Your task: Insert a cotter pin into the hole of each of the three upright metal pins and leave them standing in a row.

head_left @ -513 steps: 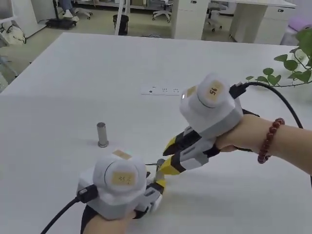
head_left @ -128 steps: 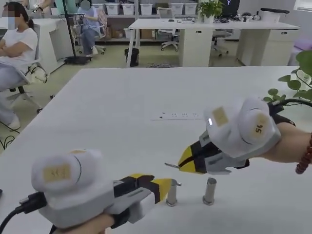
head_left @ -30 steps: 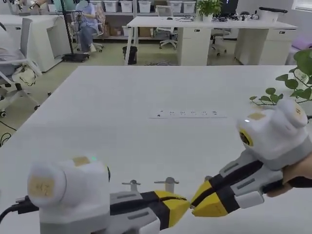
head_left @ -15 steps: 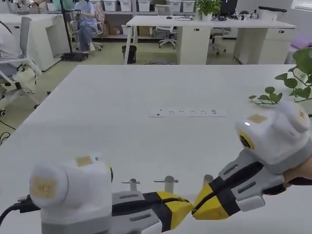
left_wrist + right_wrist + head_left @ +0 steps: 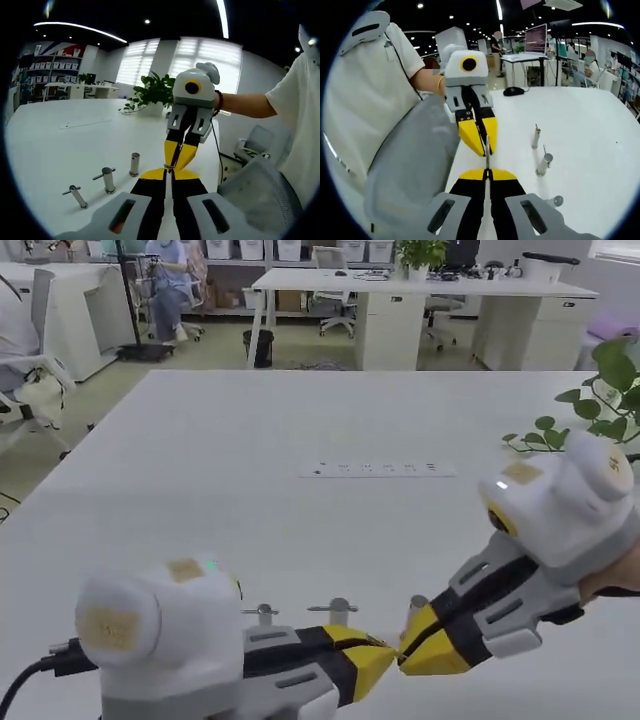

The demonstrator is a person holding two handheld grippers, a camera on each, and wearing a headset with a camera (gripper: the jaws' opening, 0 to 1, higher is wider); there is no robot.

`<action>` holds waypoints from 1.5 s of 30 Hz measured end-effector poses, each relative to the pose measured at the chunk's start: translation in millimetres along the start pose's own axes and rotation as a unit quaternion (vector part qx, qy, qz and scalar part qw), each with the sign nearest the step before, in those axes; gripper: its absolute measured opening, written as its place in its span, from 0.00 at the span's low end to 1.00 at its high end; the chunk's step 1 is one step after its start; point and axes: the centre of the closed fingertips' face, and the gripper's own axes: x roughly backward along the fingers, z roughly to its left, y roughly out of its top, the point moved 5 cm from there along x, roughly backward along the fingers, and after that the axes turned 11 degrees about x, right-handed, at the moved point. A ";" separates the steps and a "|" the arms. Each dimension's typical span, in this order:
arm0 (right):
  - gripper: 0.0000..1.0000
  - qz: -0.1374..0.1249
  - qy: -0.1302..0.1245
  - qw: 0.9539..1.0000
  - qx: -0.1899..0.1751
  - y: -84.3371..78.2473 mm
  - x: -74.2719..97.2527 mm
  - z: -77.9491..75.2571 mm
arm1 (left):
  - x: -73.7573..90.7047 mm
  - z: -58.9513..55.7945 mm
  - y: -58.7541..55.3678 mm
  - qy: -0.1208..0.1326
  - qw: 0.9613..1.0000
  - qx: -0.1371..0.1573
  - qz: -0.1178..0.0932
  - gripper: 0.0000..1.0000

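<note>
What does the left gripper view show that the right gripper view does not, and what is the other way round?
Particular to the left gripper view: a leafy plant, a power strip lying on the table, and bright windows behind. Particular to the right gripper view: a dark computer mouse and a lit monitor further back. Shared: the left gripper and the right gripper meeting tip to tip, jaws shut, a thin cotter pin between them, and the three metal pins on the table.

pins (image 5: 108,181) in row on table (image 5: 300,430)
</note>
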 end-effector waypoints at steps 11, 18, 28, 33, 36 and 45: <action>0.03 0.075 -0.044 0.996 -0.013 -33.3 21.9 -17.8 | -27.7 6.8 -17.8 0.053 0.997 -0.052 0.009 0.14; 0.03 0.132 -0.058 0.989 -0.015 -50.4 30.2 -26.5 | -42.1 15.3 -17.7 0.084 0.995 -0.052 -0.007 0.19; 0.03 0.205 -0.071 0.976 -0.016 -70.3 34.3 -38.3 | -59.8 29.4 -24.7 0.127 0.990 -0.053 -0.009 0.26; 0.03 0.224 -0.073 0.972 -0.020 -80.8 36.0 -45.5 | -68.3 36.5 -27.9 0.144 0.988 -0.046 -0.010 0.29; 0.03 0.233 -0.069 0.970 -0.020 -84.9 35.8 -46.9 | -73.9 40.7 -28.8 0.151 0.988 -0.041 -0.011 0.29; 0.03 0.255 -0.067 0.964 -0.022 -94.2 39.2 -56.2 | -90.5 45.1 -30.7 0.168 0.985 -0.034 -0.018 0.32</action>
